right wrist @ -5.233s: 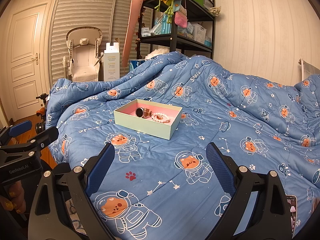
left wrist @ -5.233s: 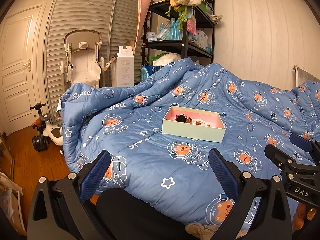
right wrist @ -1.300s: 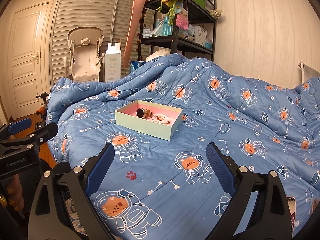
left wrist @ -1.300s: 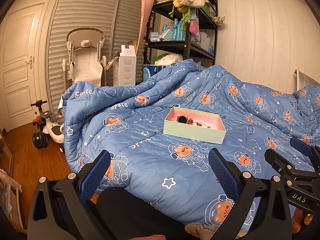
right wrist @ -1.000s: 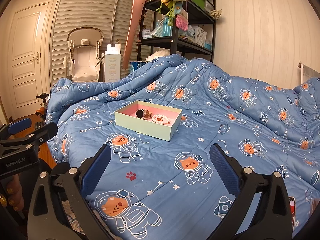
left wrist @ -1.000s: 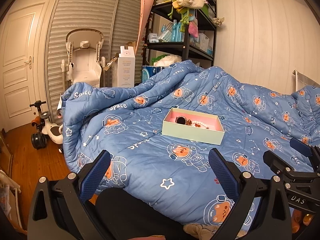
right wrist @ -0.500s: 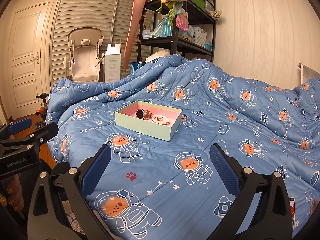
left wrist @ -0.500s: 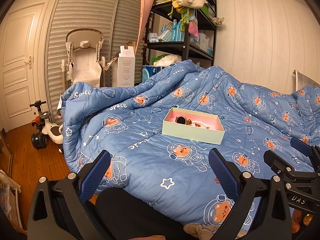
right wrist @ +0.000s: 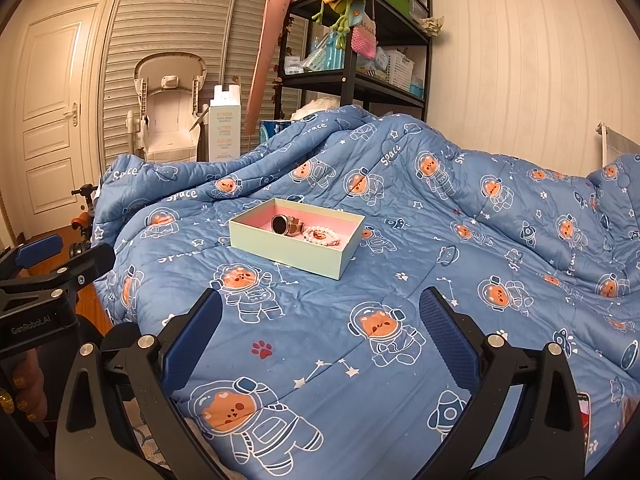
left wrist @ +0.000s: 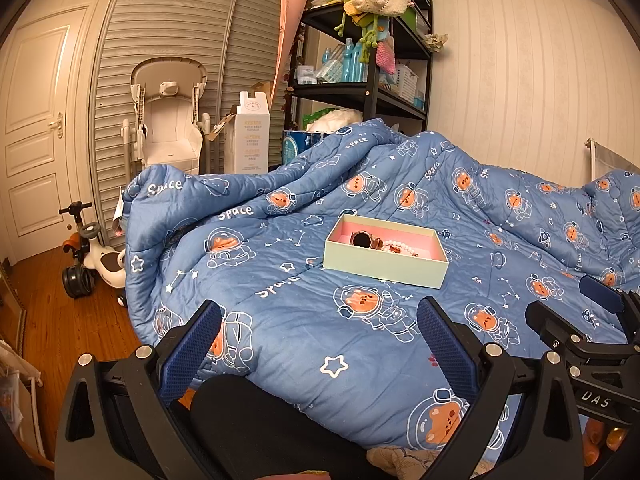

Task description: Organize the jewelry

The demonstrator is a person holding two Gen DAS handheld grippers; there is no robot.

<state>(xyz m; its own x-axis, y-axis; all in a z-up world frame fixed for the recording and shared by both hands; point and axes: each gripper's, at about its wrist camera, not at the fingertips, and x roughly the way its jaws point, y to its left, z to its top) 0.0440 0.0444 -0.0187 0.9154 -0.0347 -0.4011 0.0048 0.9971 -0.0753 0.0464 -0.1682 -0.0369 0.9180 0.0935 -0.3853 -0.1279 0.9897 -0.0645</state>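
Looking through left wrist: my left gripper (left wrist: 318, 340) gapes, empty; box (left wrist: 384, 266) at 12 o'clock holds watch (left wrist: 362, 239) and bead bracelet (left wrist: 396, 246).
Right wrist: right gripper (right wrist: 320, 332) gapes, empty; box at 11. Jewelry's boxed, sorting either pending or done. Blue quilt (right wrist: 440, 240), shelf (right wrist: 352, 76) behind.

Both my wrist cameras look forward across the quilt (left wrist: 304, 332) at the same box (right wrist: 296, 254), well ahead
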